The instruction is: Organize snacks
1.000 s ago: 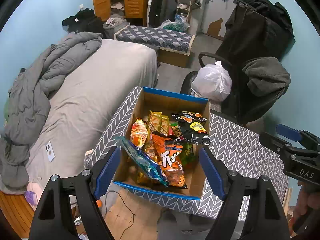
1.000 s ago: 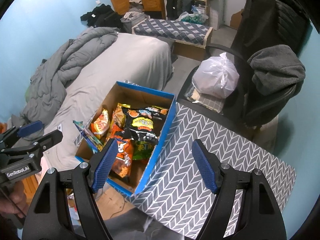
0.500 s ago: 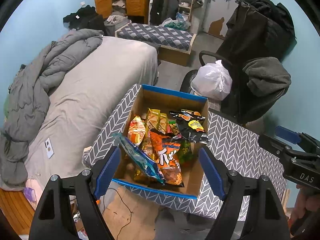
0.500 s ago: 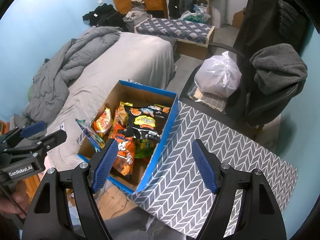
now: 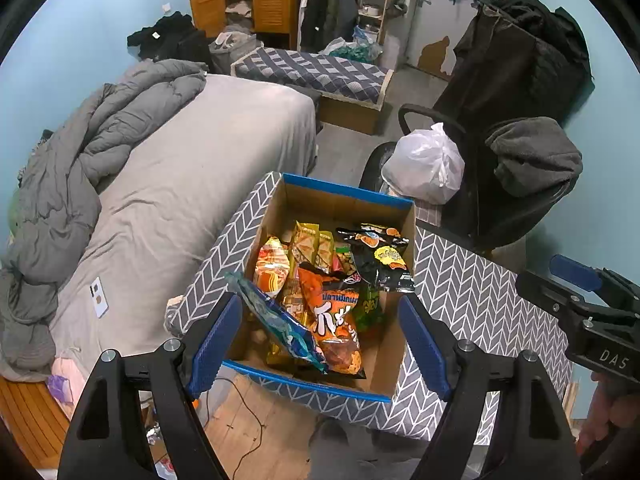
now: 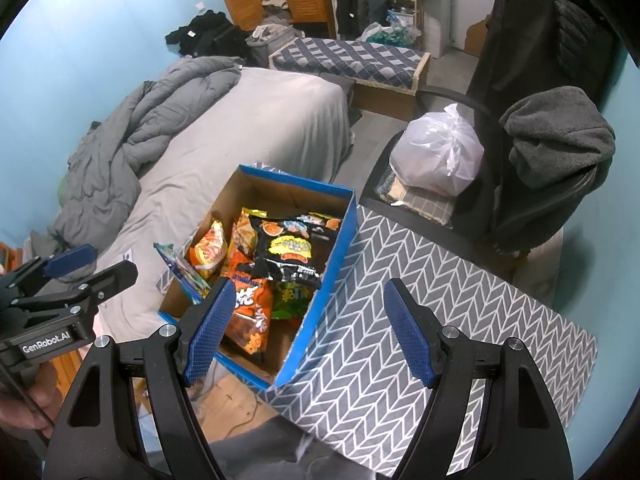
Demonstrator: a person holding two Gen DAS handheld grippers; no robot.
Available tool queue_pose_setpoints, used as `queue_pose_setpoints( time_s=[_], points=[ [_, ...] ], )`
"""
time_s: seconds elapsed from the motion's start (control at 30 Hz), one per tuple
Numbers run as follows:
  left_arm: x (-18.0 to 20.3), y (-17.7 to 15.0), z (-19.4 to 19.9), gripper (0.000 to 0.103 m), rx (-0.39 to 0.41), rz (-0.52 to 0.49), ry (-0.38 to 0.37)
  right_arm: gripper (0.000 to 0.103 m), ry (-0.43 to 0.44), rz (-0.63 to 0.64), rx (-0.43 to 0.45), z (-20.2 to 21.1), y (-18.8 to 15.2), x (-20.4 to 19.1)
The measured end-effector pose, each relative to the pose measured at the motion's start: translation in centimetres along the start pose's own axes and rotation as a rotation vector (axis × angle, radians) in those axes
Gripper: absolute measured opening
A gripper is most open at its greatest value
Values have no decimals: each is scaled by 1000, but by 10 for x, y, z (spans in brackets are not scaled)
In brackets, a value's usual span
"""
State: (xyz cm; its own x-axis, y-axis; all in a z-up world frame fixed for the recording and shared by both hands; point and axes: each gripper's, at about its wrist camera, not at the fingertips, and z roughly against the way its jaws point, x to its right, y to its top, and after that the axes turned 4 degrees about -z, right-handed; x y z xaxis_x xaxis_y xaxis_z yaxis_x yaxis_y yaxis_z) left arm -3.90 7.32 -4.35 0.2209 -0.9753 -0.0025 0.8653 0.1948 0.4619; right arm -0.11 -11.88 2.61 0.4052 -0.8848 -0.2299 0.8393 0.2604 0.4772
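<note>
An open cardboard box (image 5: 348, 196) with blue rims and a grey chevron outside holds several snack bags: an orange bag (image 5: 332, 316), a black bag (image 5: 380, 260), a blue bag (image 5: 276, 320) leaning at the left, yellow bags (image 5: 308, 240). The box shows in the right wrist view (image 6: 296, 184) too, with the black bag (image 6: 288, 252) on top. My left gripper (image 5: 320, 340) is open and empty above the box's near end. My right gripper (image 6: 308, 332) is open and empty, above the box's right wall and the chevron lid (image 6: 420, 320).
A grey bed (image 5: 180, 184) with a crumpled duvet (image 5: 80, 160) lies left of the box. An office chair (image 5: 520, 168) with dark clothes and a white plastic bag (image 5: 424, 168) stands behind. Wooden floor with a cable (image 5: 244, 420) lies below.
Both grippers have drawn back and risen a little, so the box looks slightly smaller and farther. Both stay open and empty. The snacks have not moved.
</note>
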Motion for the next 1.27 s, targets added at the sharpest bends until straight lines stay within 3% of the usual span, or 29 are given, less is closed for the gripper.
queue_pose_setpoints(
  time_s=[1.27],
  points=[
    [9, 6, -2, 82, -30, -1, 33, 76, 6, -4, -4, -2, 5, -4]
  ],
)
